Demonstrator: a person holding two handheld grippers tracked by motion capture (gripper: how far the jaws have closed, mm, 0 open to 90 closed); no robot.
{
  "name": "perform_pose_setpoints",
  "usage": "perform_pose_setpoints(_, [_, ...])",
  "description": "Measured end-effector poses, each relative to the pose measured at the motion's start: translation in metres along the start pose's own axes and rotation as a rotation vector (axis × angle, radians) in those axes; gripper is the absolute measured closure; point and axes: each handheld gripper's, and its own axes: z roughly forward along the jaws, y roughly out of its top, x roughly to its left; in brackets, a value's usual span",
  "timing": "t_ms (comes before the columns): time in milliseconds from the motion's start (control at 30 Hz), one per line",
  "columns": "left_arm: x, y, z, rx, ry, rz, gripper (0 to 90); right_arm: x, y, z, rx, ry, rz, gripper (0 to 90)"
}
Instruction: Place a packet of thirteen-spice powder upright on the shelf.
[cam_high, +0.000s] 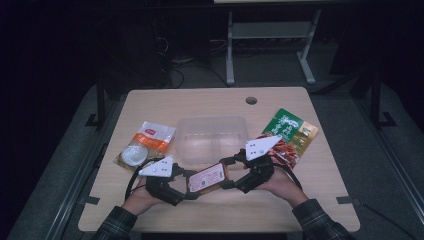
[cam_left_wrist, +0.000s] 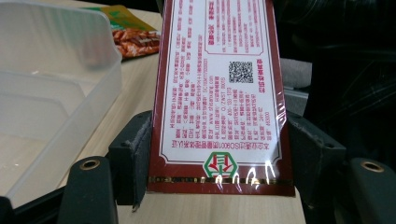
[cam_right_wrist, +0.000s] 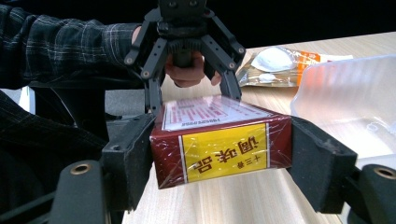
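Both forearms, in plaid sleeves, are brought in from the near edge of the worktop (cam_high: 150, 102) and angled inward toward each other. The left tool (cam_high: 189, 186) is held low at the left of the near middle, the right tool (cam_high: 231, 172) just right of it, with the tips of the two facing.

One dark red box (cam_high: 207, 178) with a white printed label is held between them, just above the worktop's near middle. The left tool's jaws are pinched on one end of the box, one jaw against each side, as seen in the left gripper view (cam_left_wrist: 219, 100). The right tool's jaws are likewise pressed against the two sides of the opposite end, where a yellow panel is shown in the right gripper view (cam_right_wrist: 223, 151).

One clear plastic container (cam_high: 212, 137) is stood just beyond the box. Two snack packets are counted: one orange and white packet (cam_high: 147, 145) left of the container, one green and red packet (cam_high: 290, 135) to its right.
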Motion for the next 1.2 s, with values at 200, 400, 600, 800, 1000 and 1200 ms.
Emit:
perform_pose_setpoints(200, [-0.001,0.000,0.010,0.053,-0.004,0.013,31.7,0.003,0.004,0.000,-0.019,-0.010,-0.009,28.1])
perform_pose_setpoints(400, [0.000,-0.001,0.023,0.090,-0.015,-0.001,31.7,0.006,0.010,0.003,-0.031,-0.023,-0.028,28.7])
perform_pose_setpoints(600, [0.000,-0.001,0.029,0.113,-0.030,0.009,31.7,0.009,0.017,0.010,-0.052,-0.022,-0.040,29.2])
perform_pose_setpoints(800, [0.000,0.001,0.030,0.088,-0.058,0.011,31.8,0.012,0.024,0.015,-0.062,-0.007,-0.053,29.6])
perform_pose_setpoints(1000, [-0.001,0.002,0.030,0.076,-0.069,0.026,31.8,0.012,0.026,0.021,-0.067,0.017,-0.052,29.7])
perform_pose_setpoints(1200, [-0.001,0.002,0.034,0.089,-0.069,0.026,31.7,0.013,0.025,0.024,-0.060,0.024,-0.045,30.5])
